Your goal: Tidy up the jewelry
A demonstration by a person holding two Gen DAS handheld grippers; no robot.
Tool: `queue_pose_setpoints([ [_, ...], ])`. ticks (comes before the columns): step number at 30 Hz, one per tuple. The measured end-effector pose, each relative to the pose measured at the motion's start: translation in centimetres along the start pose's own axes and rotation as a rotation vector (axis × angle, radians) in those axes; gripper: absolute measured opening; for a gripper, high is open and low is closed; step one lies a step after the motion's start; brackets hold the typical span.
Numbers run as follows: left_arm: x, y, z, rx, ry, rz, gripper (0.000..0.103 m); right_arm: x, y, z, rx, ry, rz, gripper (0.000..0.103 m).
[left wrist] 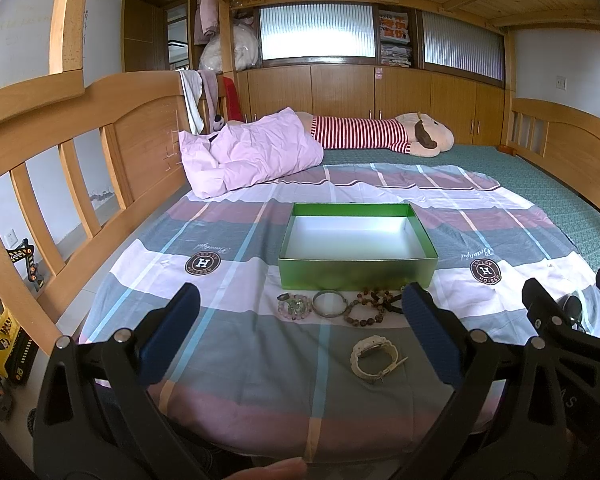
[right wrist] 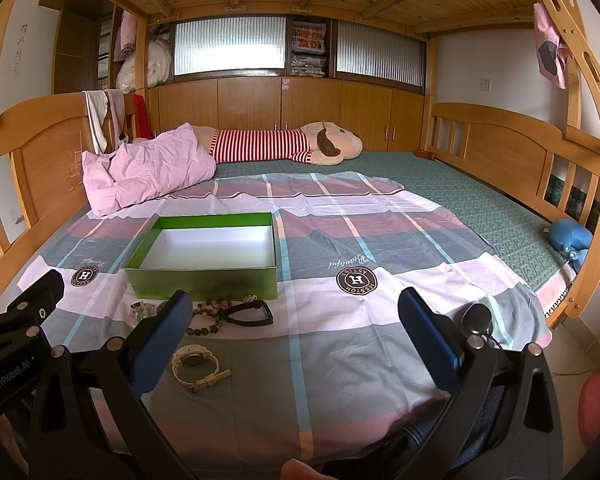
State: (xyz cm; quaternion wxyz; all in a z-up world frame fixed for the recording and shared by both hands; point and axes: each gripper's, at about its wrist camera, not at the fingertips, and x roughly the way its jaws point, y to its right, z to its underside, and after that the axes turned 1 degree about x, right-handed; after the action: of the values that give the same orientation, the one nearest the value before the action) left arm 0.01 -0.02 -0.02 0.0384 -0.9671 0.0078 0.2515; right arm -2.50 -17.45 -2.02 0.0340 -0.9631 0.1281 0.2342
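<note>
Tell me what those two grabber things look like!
Both are black plastic frames with silver round bolts and flat dark blue fingers. The left gripper shows white "GenRobot.AI" lettering on its side in the right wrist view. The right gripper looks the same.

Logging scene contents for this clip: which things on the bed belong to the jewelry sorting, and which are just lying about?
Job:
green box, empty
cream wristwatch
metal bangle
brown bead bracelets
pale bead bracelet
black clip

Lying about:
pink pillow
striped plush toy
blue plush
</note>
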Motion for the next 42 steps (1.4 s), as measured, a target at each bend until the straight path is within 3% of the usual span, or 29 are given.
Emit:
queue_pose_setpoints([
  [42,0.71,-0.32,0.83,0.001,-0.01,0.002,0.099,0.76,-0.46,0.47,-0.005,-0.016,0.002,0.1],
])
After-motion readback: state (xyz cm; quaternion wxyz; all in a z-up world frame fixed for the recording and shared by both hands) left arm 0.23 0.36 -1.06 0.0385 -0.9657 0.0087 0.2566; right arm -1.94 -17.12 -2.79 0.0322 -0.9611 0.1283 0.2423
